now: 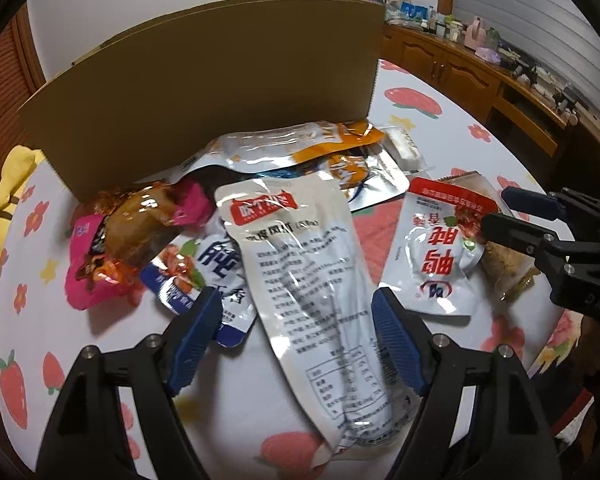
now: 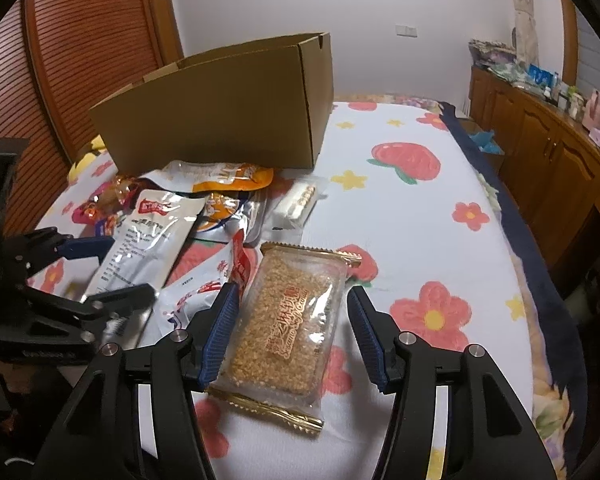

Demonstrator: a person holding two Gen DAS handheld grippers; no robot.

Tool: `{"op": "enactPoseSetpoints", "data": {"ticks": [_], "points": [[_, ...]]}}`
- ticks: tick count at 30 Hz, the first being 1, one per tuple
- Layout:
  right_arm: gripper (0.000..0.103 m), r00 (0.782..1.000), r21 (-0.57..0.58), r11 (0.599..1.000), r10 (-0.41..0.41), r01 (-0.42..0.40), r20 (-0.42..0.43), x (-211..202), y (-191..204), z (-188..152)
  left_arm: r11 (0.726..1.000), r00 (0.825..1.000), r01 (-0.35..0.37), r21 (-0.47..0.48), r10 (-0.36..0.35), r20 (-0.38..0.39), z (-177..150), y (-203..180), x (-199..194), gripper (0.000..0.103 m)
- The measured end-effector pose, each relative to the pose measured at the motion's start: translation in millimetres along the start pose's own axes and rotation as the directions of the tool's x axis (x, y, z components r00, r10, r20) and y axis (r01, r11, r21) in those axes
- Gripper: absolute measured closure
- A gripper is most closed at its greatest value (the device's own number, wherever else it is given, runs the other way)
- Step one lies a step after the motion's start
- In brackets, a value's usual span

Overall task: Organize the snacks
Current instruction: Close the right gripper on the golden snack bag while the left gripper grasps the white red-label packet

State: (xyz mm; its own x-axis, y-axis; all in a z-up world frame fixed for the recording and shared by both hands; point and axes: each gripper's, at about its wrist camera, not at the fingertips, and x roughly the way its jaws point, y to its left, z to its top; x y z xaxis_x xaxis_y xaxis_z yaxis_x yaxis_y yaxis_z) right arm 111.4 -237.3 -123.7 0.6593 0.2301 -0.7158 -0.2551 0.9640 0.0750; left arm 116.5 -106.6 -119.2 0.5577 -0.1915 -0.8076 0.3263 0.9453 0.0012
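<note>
A pile of snack packets lies on the flowered cloth in front of a cardboard box (image 1: 204, 80), which also shows in the right wrist view (image 2: 220, 120). My left gripper (image 1: 296, 308) is open, its jaws either side of a long silver packet (image 1: 300, 264). My right gripper (image 2: 290, 308) is open around a clear sesame-bar packet with gold ends (image 2: 288, 324); it shows at the right edge of the left view (image 1: 500, 216). A white and red pouch (image 1: 436, 248) lies between the two. A pink packet (image 1: 100, 264) and an orange and silver bag (image 1: 312, 148) lie near the box.
A small white wrapped snack (image 2: 296, 204) lies right of the pile. A wooden cabinet (image 2: 548, 160) with clutter on top runs along the right. A slatted wooden door (image 2: 80, 52) stands at the left. The cloth (image 2: 420, 208) stretches to the right of the box.
</note>
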Motion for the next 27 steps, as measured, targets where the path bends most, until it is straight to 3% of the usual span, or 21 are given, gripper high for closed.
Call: {"op": "enactPoseSetpoints", "data": {"ticks": [7, 14, 27], "points": [[0.044, 1.000, -0.015, 1.000, 0.022, -0.023, -0.019, 4, 5, -2, 0.999, 1.000, 0.029, -0.019, -0.029, -0.002, 0, 1, -4, 0.024], [0.039, 1.000, -0.018, 1.000, 0.023, -0.023, -0.013, -6, 5, -7, 0.999, 0.999, -0.026, 0.044, 0.027, -0.026, -2, -16, 8, 0.022], [0.036, 0.999, -0.062, 0.998, 0.023, -0.025, -0.034, -13, 11, -13, 0.998, 0.999, -0.023, 0.058, 0.025, -0.032, -10, -7, 1, 0.022]]}}
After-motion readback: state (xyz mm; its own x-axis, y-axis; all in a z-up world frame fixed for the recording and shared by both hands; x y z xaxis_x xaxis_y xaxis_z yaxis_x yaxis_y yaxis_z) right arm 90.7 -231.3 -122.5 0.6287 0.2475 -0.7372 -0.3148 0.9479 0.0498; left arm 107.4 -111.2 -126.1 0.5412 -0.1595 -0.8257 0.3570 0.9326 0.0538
